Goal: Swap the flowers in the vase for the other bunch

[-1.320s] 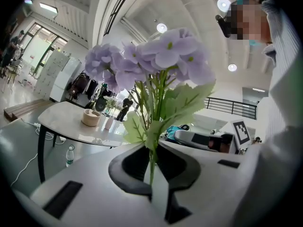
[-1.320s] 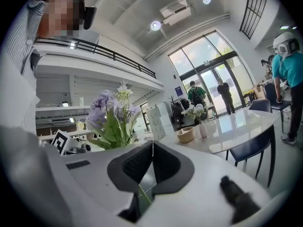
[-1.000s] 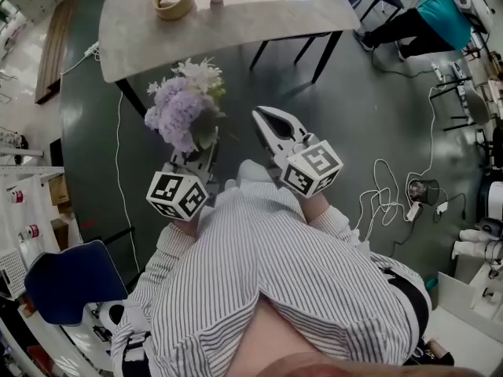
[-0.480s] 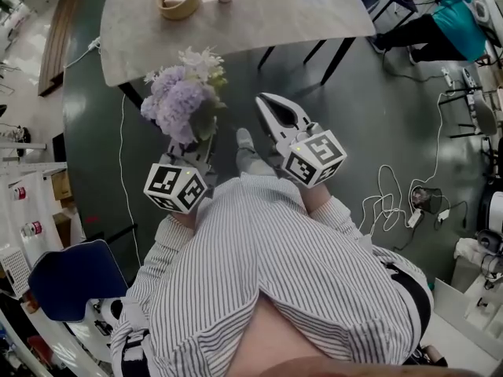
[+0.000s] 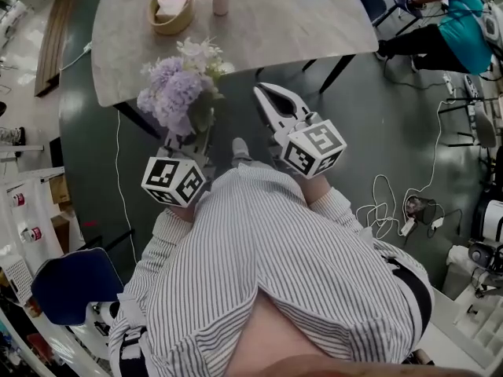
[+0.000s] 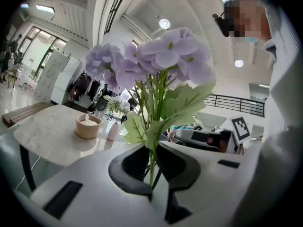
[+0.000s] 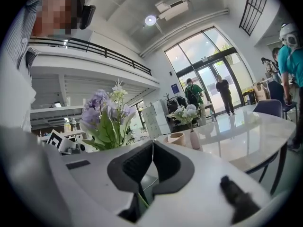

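Note:
A bunch of purple flowers (image 5: 174,93) with some white blooms stands upright in my left gripper (image 5: 191,138), whose jaws are shut on the green stems (image 6: 152,167). To its right, my right gripper (image 5: 263,93) is shut with nothing between its jaws (image 7: 152,143). Ahead stands a marble table (image 5: 275,22). On its far side a small pale vase (image 5: 221,1) holds white flowers (image 7: 186,112), next to a tan bowl (image 5: 171,8). Both grippers are short of the table's near edge, over the dark floor.
A person in teal (image 5: 444,14) sits at the far right beside dark chairs. White cables (image 5: 385,203) lie on the floor to the right. A blue chair (image 5: 67,285) stands at my lower left. Black table legs (image 5: 330,61) reach the floor ahead.
Both grippers have moved forward toward the table, the left one carrying the purple bunch. The table, vase and bowl now sit closer in the head view.

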